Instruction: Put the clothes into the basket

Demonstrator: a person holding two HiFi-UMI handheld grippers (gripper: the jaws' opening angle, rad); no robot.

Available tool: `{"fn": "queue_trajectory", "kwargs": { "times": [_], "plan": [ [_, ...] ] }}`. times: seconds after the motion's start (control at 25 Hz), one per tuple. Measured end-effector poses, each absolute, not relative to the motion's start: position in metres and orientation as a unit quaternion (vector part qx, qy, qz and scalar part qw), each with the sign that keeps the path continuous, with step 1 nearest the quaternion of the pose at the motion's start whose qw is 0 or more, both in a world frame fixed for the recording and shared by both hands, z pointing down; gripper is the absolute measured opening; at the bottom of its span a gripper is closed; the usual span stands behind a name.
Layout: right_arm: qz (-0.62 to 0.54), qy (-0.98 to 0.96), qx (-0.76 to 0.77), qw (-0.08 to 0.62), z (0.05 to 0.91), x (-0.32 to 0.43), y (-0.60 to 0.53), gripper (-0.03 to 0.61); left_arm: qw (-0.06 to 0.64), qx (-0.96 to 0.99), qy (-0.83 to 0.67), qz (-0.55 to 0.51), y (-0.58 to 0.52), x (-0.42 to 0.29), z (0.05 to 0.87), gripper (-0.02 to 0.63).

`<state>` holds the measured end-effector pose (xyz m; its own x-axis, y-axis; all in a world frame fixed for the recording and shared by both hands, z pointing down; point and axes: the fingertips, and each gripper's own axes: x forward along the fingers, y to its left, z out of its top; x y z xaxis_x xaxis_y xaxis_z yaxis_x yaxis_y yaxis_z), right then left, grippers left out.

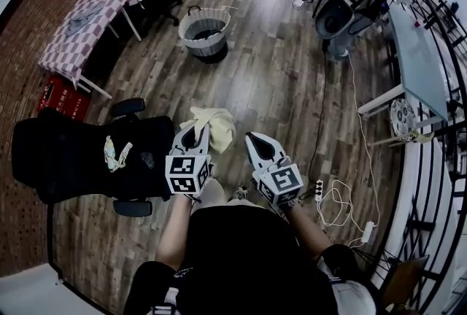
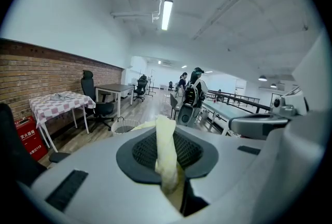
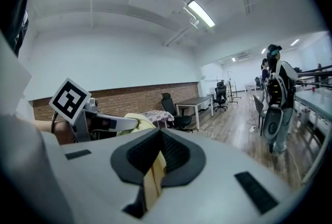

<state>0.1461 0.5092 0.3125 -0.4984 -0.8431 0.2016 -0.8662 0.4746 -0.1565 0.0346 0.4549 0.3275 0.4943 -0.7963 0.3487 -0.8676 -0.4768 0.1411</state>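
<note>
A pale yellow garment (image 1: 213,124) hangs bunched above the wooden floor, in front of the person. My left gripper (image 1: 198,131) is shut on it, and the left gripper view shows a twisted fold of the cloth (image 2: 167,166) pinched between the dark pads (image 2: 142,151). My right gripper (image 1: 252,138) sits just right of the bundle, shut on a thin strip of the same cloth (image 3: 152,181). The white woven basket (image 1: 204,33) stands on the floor well ahead, dark inside. In the left gripper view the basket (image 2: 124,126) shows small beyond the jaws.
A black office chair (image 1: 84,157) with a small pale item on its seat stands close at the left. A table with a checked cloth (image 1: 84,25) and a red box (image 1: 62,96) lie by the brick wall. A power strip and cables (image 1: 330,197) lie at the right, near a white table (image 1: 419,62).
</note>
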Motion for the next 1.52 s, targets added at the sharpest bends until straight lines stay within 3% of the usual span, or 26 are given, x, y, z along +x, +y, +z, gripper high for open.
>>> {"fn": "queue_trajectory", "kwargs": {
  "times": [0.6, 1.16, 1.52],
  "plan": [
    [0.116, -0.838, 0.528, 0.077, 0.31, 0.142, 0.358, 0.009, 0.165, 0.862, -0.464, 0.123, 0.311, 0.041, 0.348, 0.06],
    [0.112, -0.837, 0.529, 0.082, 0.305, 0.088, 0.223, 0.009, 0.158, 0.868, -0.458, 0.106, 0.167, -0.003, 0.337, 0.06],
    [0.112, -0.84, 0.522, 0.091, 0.314, 0.102, 0.167, 0.009, 0.166, 0.861, -0.465, 0.123, 0.117, 0.0, 0.349, 0.06]
  ]
}}
